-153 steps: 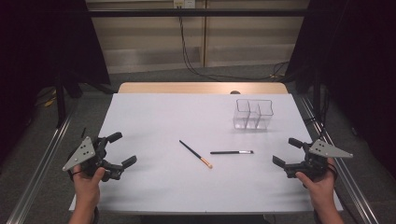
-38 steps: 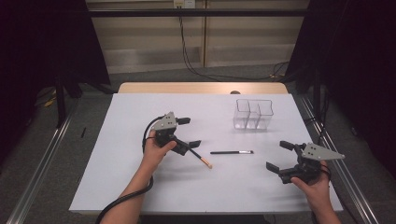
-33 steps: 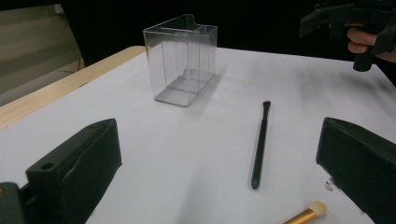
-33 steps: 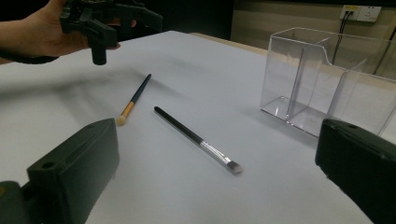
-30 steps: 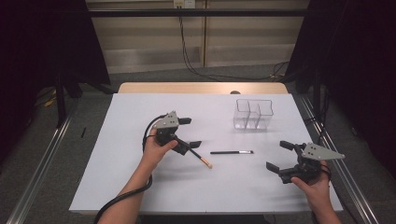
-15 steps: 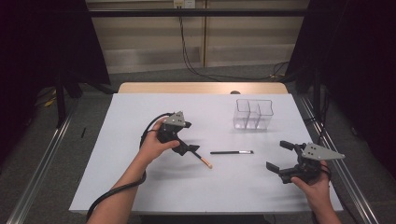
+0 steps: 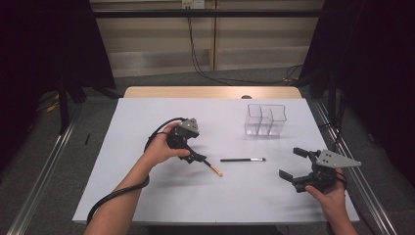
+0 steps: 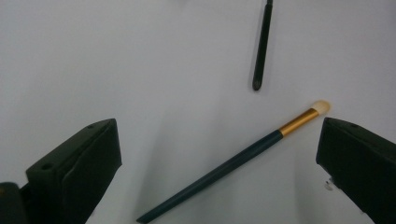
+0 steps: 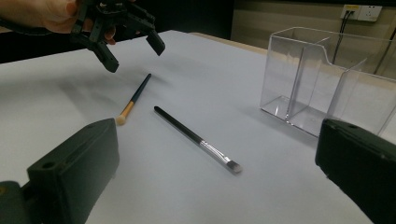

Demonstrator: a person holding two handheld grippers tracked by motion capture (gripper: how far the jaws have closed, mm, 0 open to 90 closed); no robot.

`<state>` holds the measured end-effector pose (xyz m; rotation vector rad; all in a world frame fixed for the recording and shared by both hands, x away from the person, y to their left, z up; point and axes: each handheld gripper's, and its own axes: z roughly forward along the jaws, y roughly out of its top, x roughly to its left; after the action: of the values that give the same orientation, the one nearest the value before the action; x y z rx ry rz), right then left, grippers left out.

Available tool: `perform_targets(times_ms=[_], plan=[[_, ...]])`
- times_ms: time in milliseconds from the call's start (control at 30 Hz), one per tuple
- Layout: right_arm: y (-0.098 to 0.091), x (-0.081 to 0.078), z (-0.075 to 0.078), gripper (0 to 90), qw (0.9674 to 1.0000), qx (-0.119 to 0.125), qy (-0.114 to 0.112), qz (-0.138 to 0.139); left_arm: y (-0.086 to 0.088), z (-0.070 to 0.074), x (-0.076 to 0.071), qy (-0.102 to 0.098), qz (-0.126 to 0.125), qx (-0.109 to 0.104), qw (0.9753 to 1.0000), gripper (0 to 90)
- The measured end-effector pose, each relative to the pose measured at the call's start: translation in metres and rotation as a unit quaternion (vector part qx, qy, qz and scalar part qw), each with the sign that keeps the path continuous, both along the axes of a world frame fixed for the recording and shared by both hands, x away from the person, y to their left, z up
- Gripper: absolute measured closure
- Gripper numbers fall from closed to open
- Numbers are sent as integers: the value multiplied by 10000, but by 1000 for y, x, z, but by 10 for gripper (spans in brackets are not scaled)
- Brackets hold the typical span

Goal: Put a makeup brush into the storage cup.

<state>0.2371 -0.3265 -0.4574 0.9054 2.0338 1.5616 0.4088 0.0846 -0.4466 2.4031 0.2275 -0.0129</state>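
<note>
While your left claw (image 7: 192, 147) hangs over the gold-banded brush (image 8: 243, 160), its jaws gape wide and grip nothing; in the left gripper view the brush lies on the table (image 7: 147, 196) between them, untouched. Just to the right lies the black brush (image 7: 242, 159), apart from the first. The clear box (image 7: 265, 120) stands further back. Your right claw (image 7: 296, 164) sits near the table's right edge, jaws wide and empty. Since half a second ago, your left claw has tipped down over the brush handle; five seconds ago it rested at the left edge.
</note>
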Motion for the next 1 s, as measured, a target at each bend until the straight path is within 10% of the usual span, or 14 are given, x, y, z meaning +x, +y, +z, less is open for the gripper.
perform_targets(times_ms=[400,1000], plan=[[-1,0,0,0,10000,-10,-16,-22,-7,-4,2,70,-181,821,9964,0],[-2,0,0,0,10000,29,-40,-13,-22,-7,3,91,-607,1431,9878,20]])
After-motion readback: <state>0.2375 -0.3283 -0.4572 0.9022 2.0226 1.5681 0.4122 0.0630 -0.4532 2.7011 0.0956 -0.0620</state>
